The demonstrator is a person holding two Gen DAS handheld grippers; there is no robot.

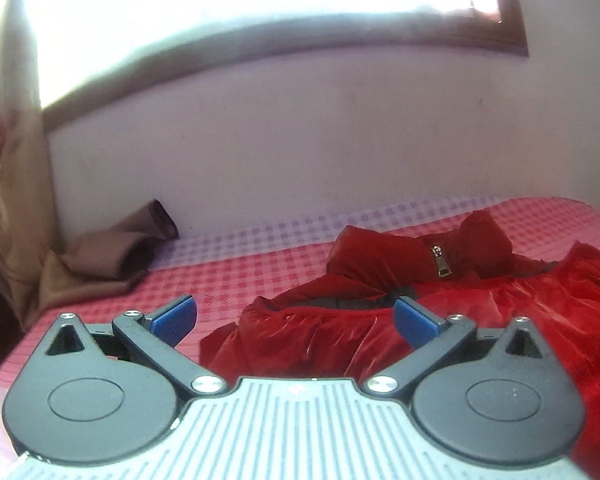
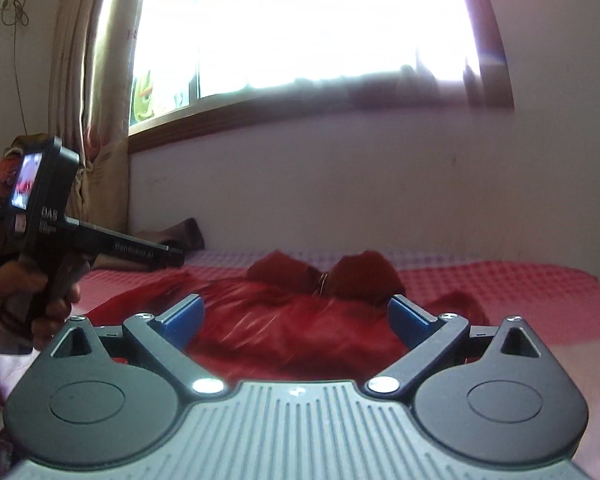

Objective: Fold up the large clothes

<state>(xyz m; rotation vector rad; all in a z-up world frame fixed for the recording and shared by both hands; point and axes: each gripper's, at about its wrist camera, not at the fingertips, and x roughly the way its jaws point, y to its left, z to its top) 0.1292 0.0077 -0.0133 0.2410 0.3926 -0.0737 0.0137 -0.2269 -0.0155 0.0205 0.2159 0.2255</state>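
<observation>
A shiny red padded jacket (image 1: 500, 312) lies crumpled on a bed covered by a pink checked sheet (image 1: 236, 276). Its collar points to the far wall, and a metal zipper pull (image 1: 442, 262) shows there. My left gripper (image 1: 296, 316) hovers over the jacket's near left edge, open wide, its blue pads (image 1: 176, 316) gripping nothing. My right gripper (image 2: 296, 318) is also open above the jacket (image 2: 284, 332), and its pads are not touching the fabric. In the right wrist view a person's hand (image 2: 16, 300) holds the left tool's black body (image 2: 48, 208) at the left.
A brown cloth (image 1: 112, 248) is bunched at the bed's far left against the white wall (image 1: 300, 152). A beige curtain (image 1: 8, 200) hangs at the left below a bright window (image 2: 300, 20). Bare sheet (image 2: 500, 292) lies to the jacket's right.
</observation>
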